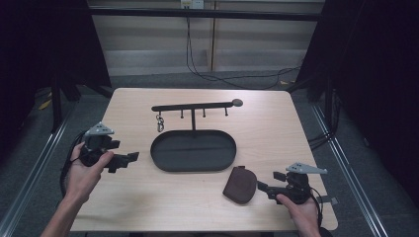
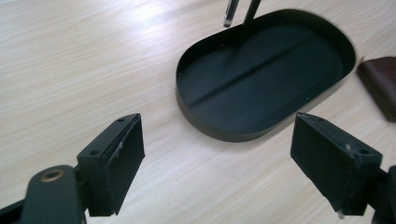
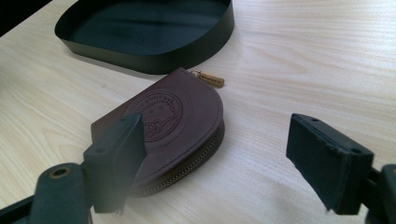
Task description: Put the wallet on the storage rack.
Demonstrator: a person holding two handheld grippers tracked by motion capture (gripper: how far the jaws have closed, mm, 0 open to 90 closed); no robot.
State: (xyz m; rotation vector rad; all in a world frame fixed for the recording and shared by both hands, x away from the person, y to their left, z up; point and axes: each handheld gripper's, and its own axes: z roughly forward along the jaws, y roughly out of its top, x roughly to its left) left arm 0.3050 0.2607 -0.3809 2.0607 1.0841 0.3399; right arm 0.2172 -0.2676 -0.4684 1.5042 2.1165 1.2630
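**A:** While your right gripper (image 1: 262, 186) sits at about five o'clock on the table (image 1: 276, 123), where does the coin pouch (image 1: 240, 183) lie from it?

**B:** Just ahead of your jaws, toward nine o'clock in the high view, near enough that the tips almost meet its edge. In the right gripper view the pouch (image 3: 173, 126) lies flat with its curved zipped side toward two o'clock and its straight edge toward eight; your left-hand jaw overlaps it, the other stands off over bare wood.

**A:** Which hand is nearer?

**B:** Your right, plainly. Your left gripper (image 1: 129, 159) is at eight o'clock on the table, well apart from the pouch, with the black oval tray (image 1: 192, 165) between them.

**A:** How are the jaws?

**B:** Your right jaws are spread wide and hold nothing; whether the near pad touches the leather I cannot tell. Your left jaws are also spread wide and empty, pointing at the tray (image 2: 219, 133) with only table between them.

**A:** Anything else?

**B:** A key ring (image 1: 159, 123) hangs from the leftmost hook of the stand (image 1: 193, 105) that rises from the tray. I judge the coming grip turns on closing across the pouch's short width.
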